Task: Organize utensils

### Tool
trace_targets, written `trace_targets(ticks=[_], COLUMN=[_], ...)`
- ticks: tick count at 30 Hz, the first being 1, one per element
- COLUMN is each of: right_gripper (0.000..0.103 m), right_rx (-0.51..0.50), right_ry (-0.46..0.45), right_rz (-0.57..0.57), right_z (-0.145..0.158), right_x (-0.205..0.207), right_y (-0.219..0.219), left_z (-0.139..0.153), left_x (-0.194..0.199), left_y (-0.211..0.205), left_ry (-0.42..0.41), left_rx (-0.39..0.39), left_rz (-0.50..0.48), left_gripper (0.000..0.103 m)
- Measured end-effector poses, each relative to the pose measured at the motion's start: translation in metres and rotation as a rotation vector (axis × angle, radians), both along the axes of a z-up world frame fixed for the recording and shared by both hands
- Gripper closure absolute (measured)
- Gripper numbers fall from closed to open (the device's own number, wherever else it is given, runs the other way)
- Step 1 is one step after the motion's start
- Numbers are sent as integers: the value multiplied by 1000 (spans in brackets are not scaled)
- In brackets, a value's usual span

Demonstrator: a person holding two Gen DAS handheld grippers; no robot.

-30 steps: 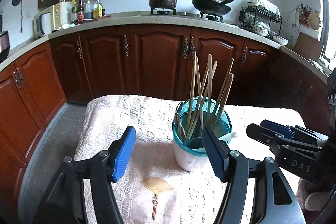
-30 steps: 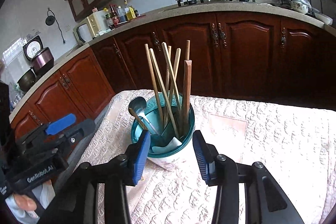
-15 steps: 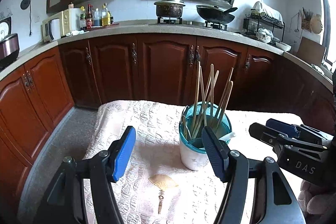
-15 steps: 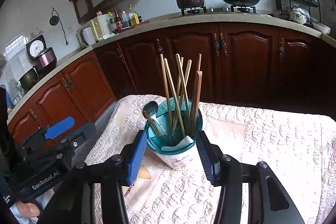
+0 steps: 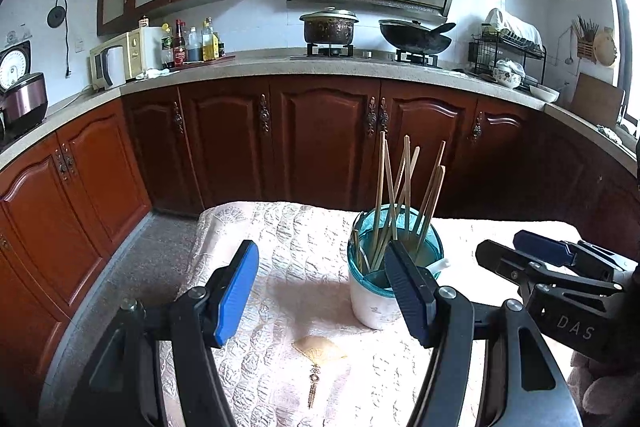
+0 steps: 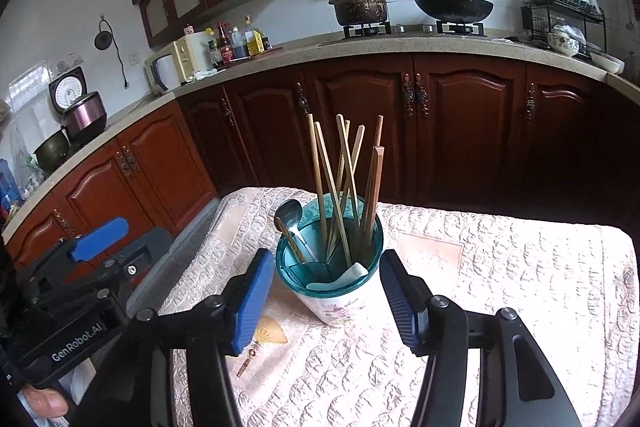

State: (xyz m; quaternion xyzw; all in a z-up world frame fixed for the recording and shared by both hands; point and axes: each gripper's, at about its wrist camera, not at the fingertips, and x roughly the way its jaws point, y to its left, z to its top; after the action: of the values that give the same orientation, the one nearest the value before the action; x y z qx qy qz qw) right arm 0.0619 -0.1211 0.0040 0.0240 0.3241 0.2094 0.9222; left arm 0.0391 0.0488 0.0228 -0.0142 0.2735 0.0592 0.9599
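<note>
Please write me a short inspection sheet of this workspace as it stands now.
Surface: table under a cream quilted cloth.
Job's things: holder upright, with chopsticks, a metal spoon and a white spoon inside.
Clutter: small fan charm lying on the cloth.
Grippers: left gripper open and empty; right gripper has just been opening, pads clear of the holder between them.
Cables: nothing seen.
Surroundings: cabinets, pot and wok on the stove.
</note>
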Motion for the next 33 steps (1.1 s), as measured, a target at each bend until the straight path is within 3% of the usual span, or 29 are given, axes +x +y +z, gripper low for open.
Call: trace_targets(ticks=[33], right_gripper=[39], right_rx=[-17], right_ry=[23], right_rz=[-17], right_z=[-5], right_x=[2], right_y=[-1], left_z=[-4], left_x=[5], left_y=[0], left_ry=[3], left_rx=[10], left_rz=[22], left_gripper=[37])
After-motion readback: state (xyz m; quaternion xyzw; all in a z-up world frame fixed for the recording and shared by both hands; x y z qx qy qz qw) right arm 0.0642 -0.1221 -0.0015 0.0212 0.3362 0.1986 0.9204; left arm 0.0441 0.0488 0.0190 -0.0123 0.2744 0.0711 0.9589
